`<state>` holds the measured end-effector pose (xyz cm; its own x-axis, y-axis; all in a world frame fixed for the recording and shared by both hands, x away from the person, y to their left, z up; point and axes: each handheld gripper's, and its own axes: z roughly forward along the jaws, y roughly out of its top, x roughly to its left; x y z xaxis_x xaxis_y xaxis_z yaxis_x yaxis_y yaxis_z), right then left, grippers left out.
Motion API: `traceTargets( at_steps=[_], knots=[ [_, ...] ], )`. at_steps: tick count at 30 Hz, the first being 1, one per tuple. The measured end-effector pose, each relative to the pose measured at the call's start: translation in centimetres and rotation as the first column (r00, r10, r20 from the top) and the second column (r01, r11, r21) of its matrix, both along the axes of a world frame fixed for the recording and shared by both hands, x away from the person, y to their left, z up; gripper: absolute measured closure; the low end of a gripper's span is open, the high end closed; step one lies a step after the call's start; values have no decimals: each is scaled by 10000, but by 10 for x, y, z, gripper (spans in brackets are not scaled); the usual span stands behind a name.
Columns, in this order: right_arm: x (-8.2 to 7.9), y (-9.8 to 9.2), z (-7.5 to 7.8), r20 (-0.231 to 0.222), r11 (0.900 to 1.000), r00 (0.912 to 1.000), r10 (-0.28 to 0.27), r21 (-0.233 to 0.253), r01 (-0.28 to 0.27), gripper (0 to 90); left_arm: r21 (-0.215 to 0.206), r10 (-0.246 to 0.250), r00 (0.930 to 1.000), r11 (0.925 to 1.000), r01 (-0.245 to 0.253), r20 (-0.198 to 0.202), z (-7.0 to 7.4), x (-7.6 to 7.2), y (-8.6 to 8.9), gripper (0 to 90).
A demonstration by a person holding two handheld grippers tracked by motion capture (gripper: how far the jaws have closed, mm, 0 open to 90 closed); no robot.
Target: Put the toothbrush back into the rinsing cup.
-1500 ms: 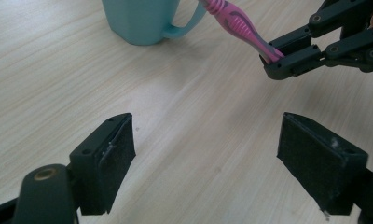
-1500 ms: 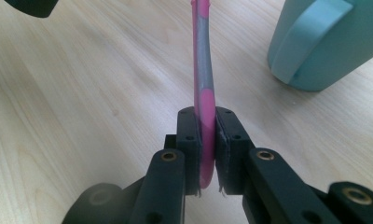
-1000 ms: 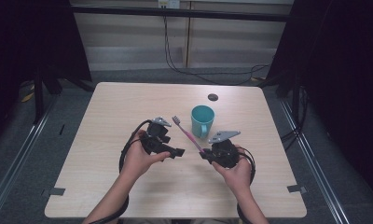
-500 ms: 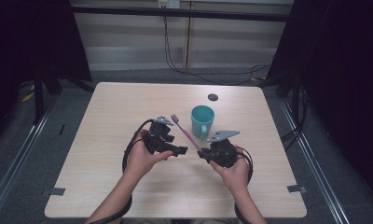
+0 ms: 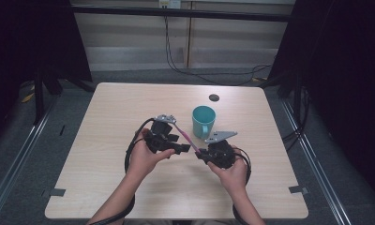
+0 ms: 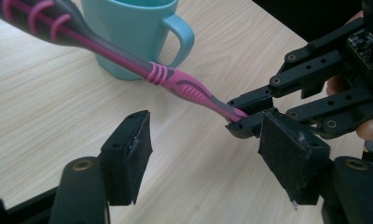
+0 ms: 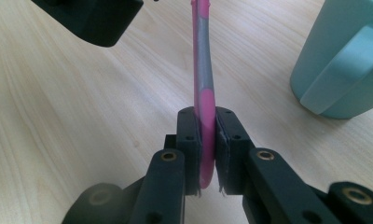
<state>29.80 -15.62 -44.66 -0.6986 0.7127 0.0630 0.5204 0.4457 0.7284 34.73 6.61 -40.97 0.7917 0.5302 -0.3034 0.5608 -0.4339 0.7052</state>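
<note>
- High view: A pale wooden desk (image 5: 106, 187) is seen from above, with two forearms coming in from the bottom edge. The left gripper (image 5: 180, 146) is held near the middle of the desk, and the right gripper (image 5: 202, 153) just beside it, the two tips close together. A pink and grey toothbrush (image 5: 185, 137) is held off the desk, slanting from the right gripper up and away toward the left gripper's top. A teal mug (image 5: 203, 121) stands upright on the desk just beyond the grippers, its handle turned toward the person. A small dark round object (image 5: 214, 97) lies farther back, well apart from the mug.
- Left gripper view: The left gripper (image 6: 203, 151) is seen released, its two padded jaws spread wide with bare desk between them and nothing touched. Beyond them, the toothbrush (image 6: 175, 81) is crossed over the view above the desk, its handle end clamped in the tip of the right gripper (image 6: 243, 116). The mug (image 6: 133, 32) stands behind the toothbrush.
- Right gripper view: The right gripper (image 7: 207, 140) is seen clenched on the end of the toothbrush (image 7: 203, 70) handle, which is pressed between both pads and runs straight away from the camera. The mug (image 7: 343, 60) stands at the right edge, and part of the left gripper (image 7: 91, 16) is seen at the upper left.
</note>
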Motion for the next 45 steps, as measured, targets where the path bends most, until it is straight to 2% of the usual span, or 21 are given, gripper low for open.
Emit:
traceTargets(
  at_steps=[11,14,18,22,25,29,33,38,45],
  knots=[
    [0,4,0,63,10000,10000,6,84,-7,816,-161,63,10000,9998,-64,-47,-2,0,-1,394],
    [0,5,0,69,9999,10000,-34,143,33,817,-80,96,9999,9999,-97,-137,-3,1,-1,407],
    [0,6,1,127,9994,9999,75,339,-79,817,-159,128,9995,9998,-133,-306,-7,2,-1,432],
    [0,8,2,144,9992,9998,113,384,-119,816,-235,108,9995,9997,-116,-311,-8,3,-2,461],
    [0,10,2,136,9988,9997,197,452,-203,816,-157,146,9994,9998,-151,-300,-6,3,-2,498],
    [0,11,2,159,9988,9997,175,451,-182,816,-255,206,9993,9994,-214,-319,-4,3,-1,554],
    [0,12,3,182,9985,9997,171,511,-180,816,-397,274,9995,9988,-279,-128,-2,2,-1,593],
    [0,11,4,240,9976,9995,200,651,-215,816,-487,362,9991,9981,-372,-213,-1,2,-1,661],
    [1,11,3,202,9971,9996,212,729,-226,816,-605,453,9984,9970,-473,-331,-2,2,-2,651]
  ],
)
